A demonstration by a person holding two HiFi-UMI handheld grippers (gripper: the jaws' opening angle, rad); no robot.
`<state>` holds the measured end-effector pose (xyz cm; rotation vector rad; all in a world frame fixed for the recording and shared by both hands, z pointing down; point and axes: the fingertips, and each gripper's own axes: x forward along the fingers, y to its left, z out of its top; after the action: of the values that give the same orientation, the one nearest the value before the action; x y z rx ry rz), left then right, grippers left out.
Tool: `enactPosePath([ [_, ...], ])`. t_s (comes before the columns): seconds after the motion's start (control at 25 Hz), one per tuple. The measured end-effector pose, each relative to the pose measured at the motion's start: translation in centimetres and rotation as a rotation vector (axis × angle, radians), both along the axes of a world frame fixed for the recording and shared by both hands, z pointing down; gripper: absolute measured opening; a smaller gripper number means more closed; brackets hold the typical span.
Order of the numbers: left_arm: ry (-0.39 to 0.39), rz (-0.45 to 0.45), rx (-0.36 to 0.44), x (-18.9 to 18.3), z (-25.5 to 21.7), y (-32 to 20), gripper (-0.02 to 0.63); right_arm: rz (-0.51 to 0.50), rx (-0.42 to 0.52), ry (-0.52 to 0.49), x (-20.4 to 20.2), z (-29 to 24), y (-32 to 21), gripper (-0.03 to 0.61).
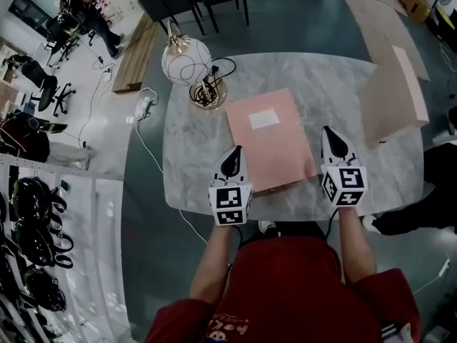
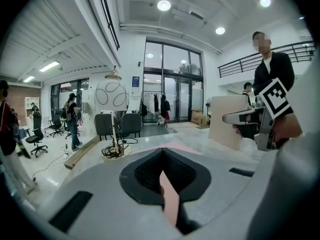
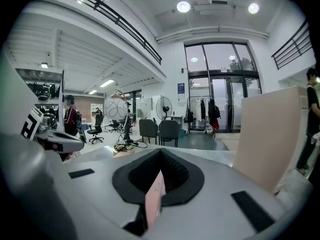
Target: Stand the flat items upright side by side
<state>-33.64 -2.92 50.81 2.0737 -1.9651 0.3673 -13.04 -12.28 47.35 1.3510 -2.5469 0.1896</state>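
Head view, forearms forward, left gripper [image 1: 233, 153], right gripper [image 1: 330, 134], jaws pinching pink folder [image 1: 270, 145]

Bright, even indoor light from round ceiling lamps [image 2: 163, 5] and a glazed front [image 3: 220, 101]; the head view is dimmer, with soft sheen and faint shadows on the marble surface [image 1: 193, 141]. Fisheye bending and dark corners throughout. The near bodies of the left claw [image 2: 161, 159] and right claw [image 3: 160, 156] are slightly soft

One pink folder [image 1: 270, 140], one beige folder [image 1: 391, 95], two hand-held grippers, left [image 1: 236, 151] and right [image 1: 328, 131], one globe lamp [image 1: 187, 61]
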Motion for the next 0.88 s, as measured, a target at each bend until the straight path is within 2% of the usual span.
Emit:
enactPosePath([
  [0.28,-0.014,-0.004,-0.092,0.1,2.7,-2.4,0.003,-0.039,-0.087,-0.012,-0.9,3.1,-3.5,-0.002],
  [0.48,-0.029,0.007,-0.182,-0.1,5.6,-3.6,0.003,-0.119,-0.241,-0.042,-2.1,7.1,-4.9,0.002],
  [0.6,-0.048,0.012,-0.237,-0.1,7.2,-3.9,0.003,-0.174,-0.359,-0.074,-2.6,9.7,-5.0,0.095],
  [0.88,-0.059,0.024,-0.321,0.3,9.2,-4.5,0.003,-0.254,-0.573,-0.12,-3.7,14.5,-5.0,0.227],
])
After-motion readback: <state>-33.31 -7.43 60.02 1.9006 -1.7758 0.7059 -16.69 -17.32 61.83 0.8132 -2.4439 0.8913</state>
